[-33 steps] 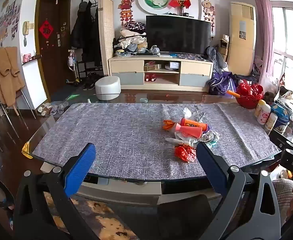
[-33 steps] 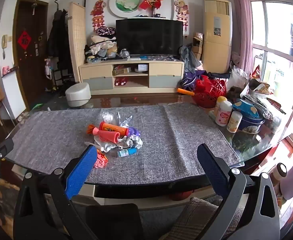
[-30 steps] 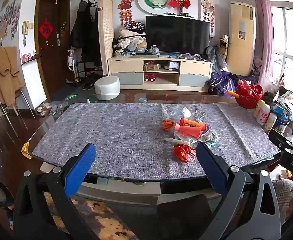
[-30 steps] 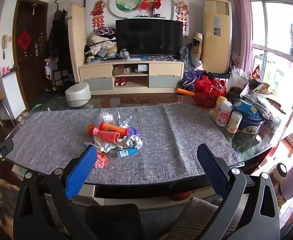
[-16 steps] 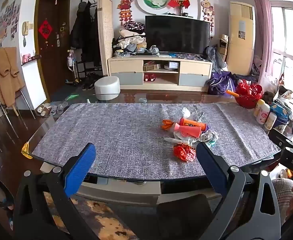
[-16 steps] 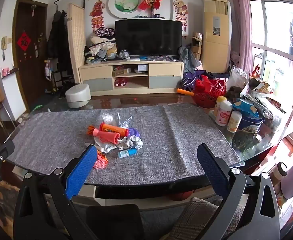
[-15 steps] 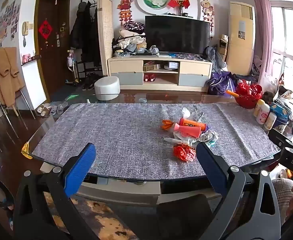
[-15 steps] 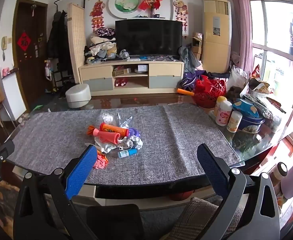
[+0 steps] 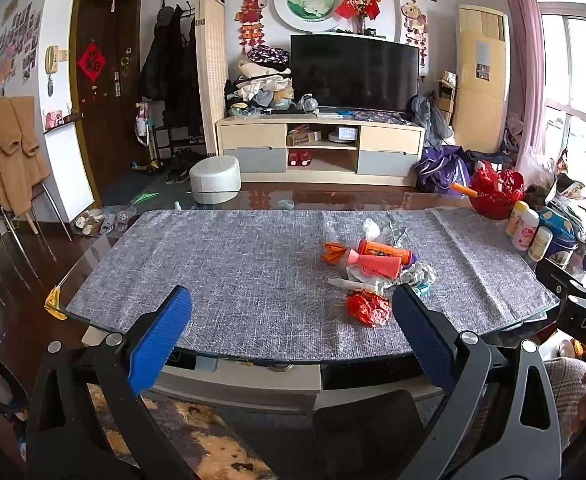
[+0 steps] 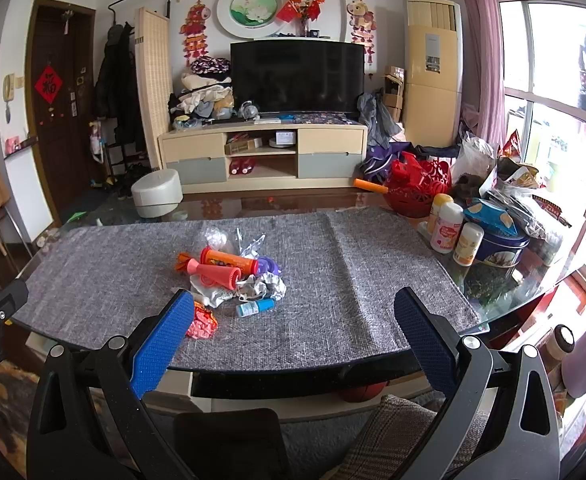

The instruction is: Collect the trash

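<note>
Left gripper (image 9: 289, 336): blue-padded jaws spread wide, holding nothing, at the near edge of the table, short of the trash.

Right gripper (image 10: 293, 336): blue-padded jaws likewise spread wide, empty, at the near table edge, to the right of the trash.

Glass table (image 10: 505, 296): covered over most of its top by a grey woven cloth (image 10: 353, 276).

Trash pile (image 10: 233, 276): one cluster on the cloth, left of centre in the right wrist view, right of centre in the left wrist view. Contents:
- orange tube (image 10: 229, 258) lying on its side;
- pink horn-shaped plastic piece (image 10: 215, 274) just in front of the tube, touching it;
- crumpled silver foil (image 10: 267, 284) to the right;
- clear plastic wrap (image 10: 217, 236) behind;
- small blue-and-white bottle (image 10: 255, 307) lying at the front;
- crumpled red wrapper (image 9: 368, 307) nearest the table edge, slightly apart from the rest.

Right end of table: red basket (image 10: 417, 188), three white bottles (image 10: 447, 228), blue tin (image 10: 501, 246), assorted bags.

Background: television (image 10: 297, 78) on a low cabinet (image 10: 261, 160), white round stool (image 10: 157, 192) on the floor.
</note>
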Demonstrator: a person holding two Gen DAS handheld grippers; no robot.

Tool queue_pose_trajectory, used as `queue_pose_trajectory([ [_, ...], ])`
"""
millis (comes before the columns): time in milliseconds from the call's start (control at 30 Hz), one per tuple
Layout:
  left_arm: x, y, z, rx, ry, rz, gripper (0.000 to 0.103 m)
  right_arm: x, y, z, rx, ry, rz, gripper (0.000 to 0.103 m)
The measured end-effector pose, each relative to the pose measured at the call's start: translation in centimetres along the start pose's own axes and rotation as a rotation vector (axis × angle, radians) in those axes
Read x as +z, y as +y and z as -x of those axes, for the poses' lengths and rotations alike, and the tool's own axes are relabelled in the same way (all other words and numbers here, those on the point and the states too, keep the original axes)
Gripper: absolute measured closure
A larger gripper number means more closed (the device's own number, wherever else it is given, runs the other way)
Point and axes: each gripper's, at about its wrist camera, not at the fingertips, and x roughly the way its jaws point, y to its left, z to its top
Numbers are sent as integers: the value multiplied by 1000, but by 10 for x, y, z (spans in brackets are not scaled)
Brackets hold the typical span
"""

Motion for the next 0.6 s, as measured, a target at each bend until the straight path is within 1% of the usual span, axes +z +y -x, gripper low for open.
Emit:
queue_pose_trajectory([
  [600,5,1,4,0,-6,-1,8,1,0,2,0,1,-1,3],
])
